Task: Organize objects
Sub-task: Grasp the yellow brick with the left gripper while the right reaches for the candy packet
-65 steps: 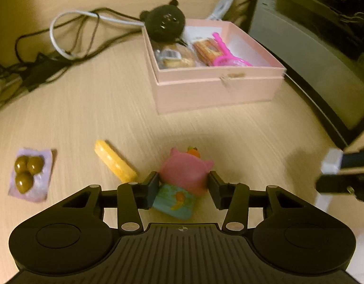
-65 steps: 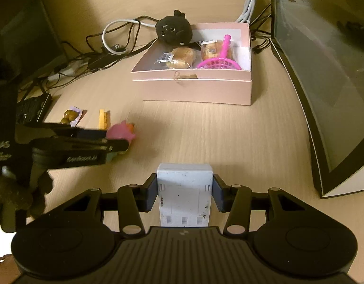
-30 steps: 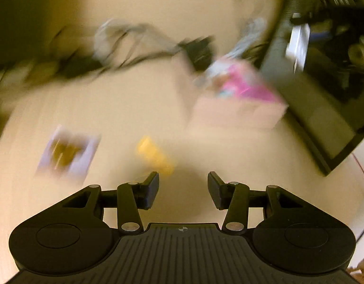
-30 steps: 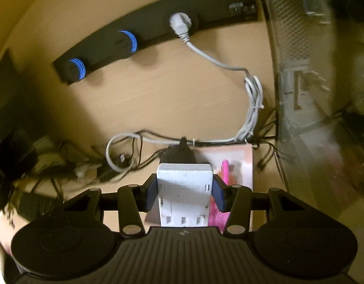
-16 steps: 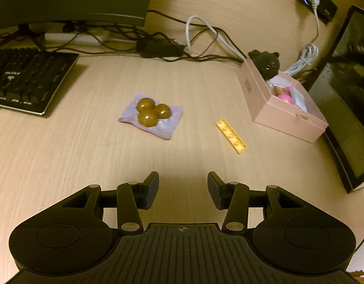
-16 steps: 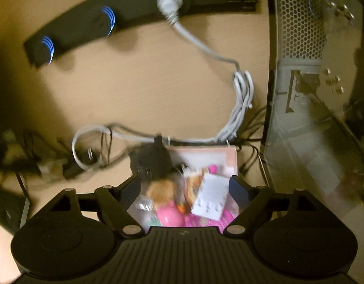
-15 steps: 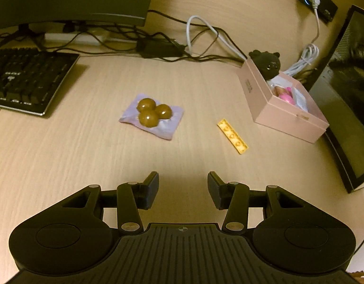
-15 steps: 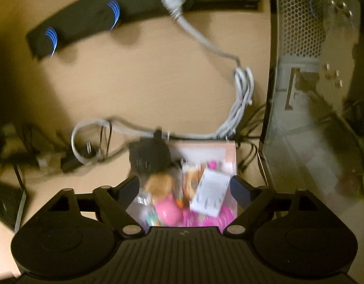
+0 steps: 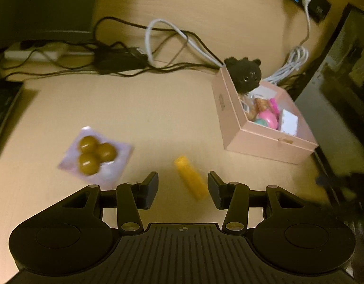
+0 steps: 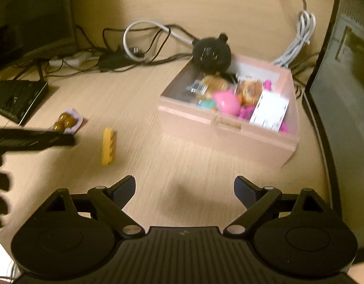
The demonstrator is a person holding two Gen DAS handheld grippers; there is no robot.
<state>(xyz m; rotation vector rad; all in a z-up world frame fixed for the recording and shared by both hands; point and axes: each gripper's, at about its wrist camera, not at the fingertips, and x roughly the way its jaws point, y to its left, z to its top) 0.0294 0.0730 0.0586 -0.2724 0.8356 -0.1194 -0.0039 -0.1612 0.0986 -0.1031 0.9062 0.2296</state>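
A pink box point(image 9: 264, 139) point(image 10: 229, 132) stands on the wooden desk and holds a black plush point(image 9: 244, 74) point(image 10: 211, 53), wrapped snacks, a pink toy point(image 10: 226, 101) and a white adapter point(image 10: 268, 111) point(image 9: 288, 124). A yellow brick point(image 9: 191, 177) point(image 10: 107, 146) lies on the desk, just ahead of my open, empty left gripper point(image 9: 183, 188) and between its fingers. A purple packet of brown balls point(image 9: 95, 153) point(image 10: 65, 120) lies to the left. My right gripper point(image 10: 184, 191) is wide open and empty, in front of the box.
A tangle of cables point(image 9: 139, 54) and a power strip lie at the back. A keyboard point(image 10: 18, 99) is at the left. A dark monitor point(image 10: 343, 90) stands right of the box. The left gripper shows as a dark shape point(image 10: 32, 139) in the right wrist view.
My left gripper has moved forward, down to the yellow brick. My right gripper has pulled back from above the box; the white adapter it let go of lies inside.
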